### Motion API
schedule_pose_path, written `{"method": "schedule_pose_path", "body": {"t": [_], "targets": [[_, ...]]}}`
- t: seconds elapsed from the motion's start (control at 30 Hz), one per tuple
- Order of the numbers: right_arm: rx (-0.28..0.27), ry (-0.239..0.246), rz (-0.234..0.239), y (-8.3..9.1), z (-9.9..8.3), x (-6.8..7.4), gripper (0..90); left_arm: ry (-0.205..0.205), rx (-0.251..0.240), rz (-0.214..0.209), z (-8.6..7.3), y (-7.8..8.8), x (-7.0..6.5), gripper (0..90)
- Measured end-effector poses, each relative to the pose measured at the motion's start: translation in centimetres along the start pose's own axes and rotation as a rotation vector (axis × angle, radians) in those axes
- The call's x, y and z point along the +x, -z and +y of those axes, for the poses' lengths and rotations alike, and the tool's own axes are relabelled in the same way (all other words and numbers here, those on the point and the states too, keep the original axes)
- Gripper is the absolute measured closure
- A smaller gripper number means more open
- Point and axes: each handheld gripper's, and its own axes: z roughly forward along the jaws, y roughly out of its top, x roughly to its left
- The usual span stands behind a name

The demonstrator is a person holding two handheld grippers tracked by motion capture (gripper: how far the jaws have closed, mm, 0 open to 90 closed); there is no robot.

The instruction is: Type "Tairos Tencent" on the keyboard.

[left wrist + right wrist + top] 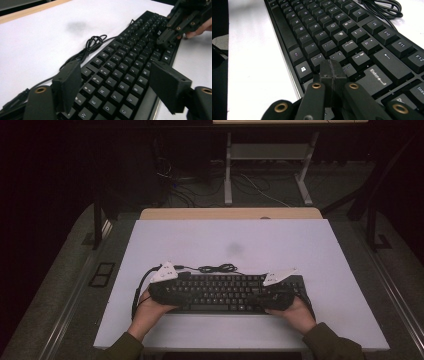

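Note:
A black keyboard (225, 292) lies on the white tabletop (230, 237) near the person's edge, its cable (217, 268) coiled just behind it. My left gripper (167, 292) is at the keyboard's left end. In the left gripper view its jaws (115, 64) stand open and straddle the keyboard (125, 65) from back edge to front edge, pads clear of it. My right gripper (277, 297) is at the right end, shut with nothing between its jaws. Its tip (332, 66) hovers over the keys (332, 32) beside Enter; the left gripper view shows the right gripper (162, 41) too.
The coiled cable (92, 42) lies on the white surface behind the keyboard. A wooden table edge (230, 213) runs along the far side. Beyond it are a desk frame (267, 170) and floor cables in the dark.

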Motion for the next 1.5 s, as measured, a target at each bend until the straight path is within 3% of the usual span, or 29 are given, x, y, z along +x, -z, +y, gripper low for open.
{"method": "schedule_pose_path", "body": {"t": [0.27, 0.57, 0.87, 1.1, 1.3, 1.5], "targets": [[0.0, -0.002, 0.0, 0.0, 0.0, 0.0, 89.4, 0.006, 0.009, 0.0, 0.7, -0.4, 0.7, 32.8], [0.0, -0.002, 0.001, 0.0, 0.0, 0.0, 89.4, -0.015, 0.041, -0.006, 1.6, -1.4, 0.8, 42.5], [0.0, -0.002, 0.003, 0.0, 0.0, -0.1, 89.4, -0.019, 0.065, -0.022, 2.3, -2.6, 1.1, 57.5], [0.0, 0.0, 0.001, 0.0, 0.0, -0.1, 89.4, 0.009, 0.07, -0.016, 2.1, -3.1, 1.3, 73.0], [0.001, -0.001, 0.001, 0.0, 0.0, -0.1, 89.4, 0.016, 0.111, -0.011, 2.2, -3.9, 1.2, 88.1], [0.0, -0.003, 0.0, 0.0, 0.0, -0.1, 89.4, 0.002, 0.162, -0.004, 2.3, -4.7, 0.8, 89.3]]}}
